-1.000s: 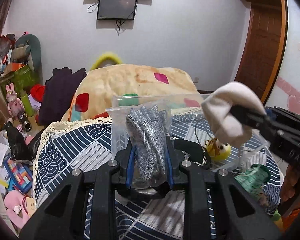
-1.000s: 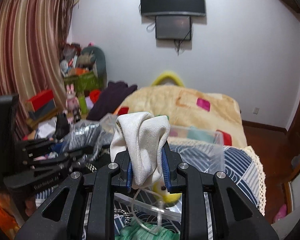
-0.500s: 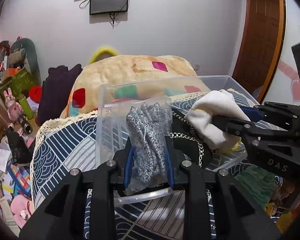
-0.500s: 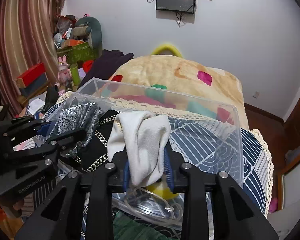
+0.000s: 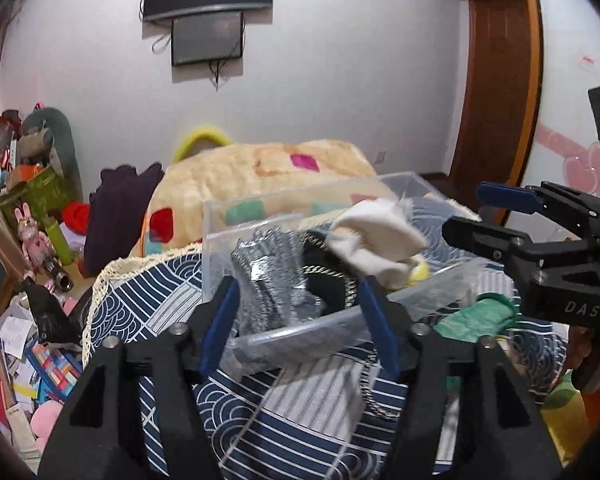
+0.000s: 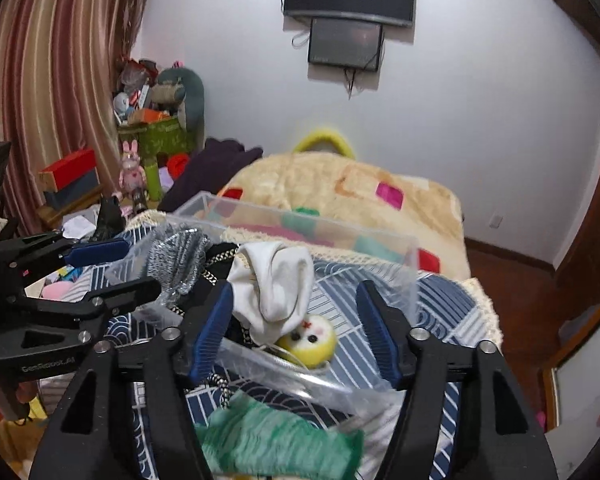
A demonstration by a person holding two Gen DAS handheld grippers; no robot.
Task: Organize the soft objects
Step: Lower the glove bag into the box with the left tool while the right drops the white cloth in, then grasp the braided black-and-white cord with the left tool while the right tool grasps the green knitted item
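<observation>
A clear plastic bin [image 5: 220,232] [image 6: 404,276] stands on the blue patterned cloth. Inside lie a bagged grey knit item [image 5: 268,276] [image 6: 176,256], a white cloth [image 5: 376,240] [image 6: 278,280], a black item with a chain [image 5: 332,284] and a yellow plush toy [image 6: 310,340]. My left gripper [image 5: 300,320] is open in front of the bin, jaws wide, holding nothing; it also shows in the right wrist view [image 6: 112,268]. My right gripper [image 6: 296,332] is open at the bin's near wall, empty; it shows at the right in the left wrist view [image 5: 488,216].
A green knit item [image 6: 276,440] [image 5: 480,316] lies on the cloth outside the bin. Behind is a bed with a beige blanket [image 5: 260,176]. Toys and boxes clutter the floor and shelf at left [image 5: 32,220]. A wooden door [image 5: 496,80] stands at right.
Both grippers opened. The bagged grey knit item and the white cloth dropped into the bin. Both grippers pulled back slightly.
</observation>
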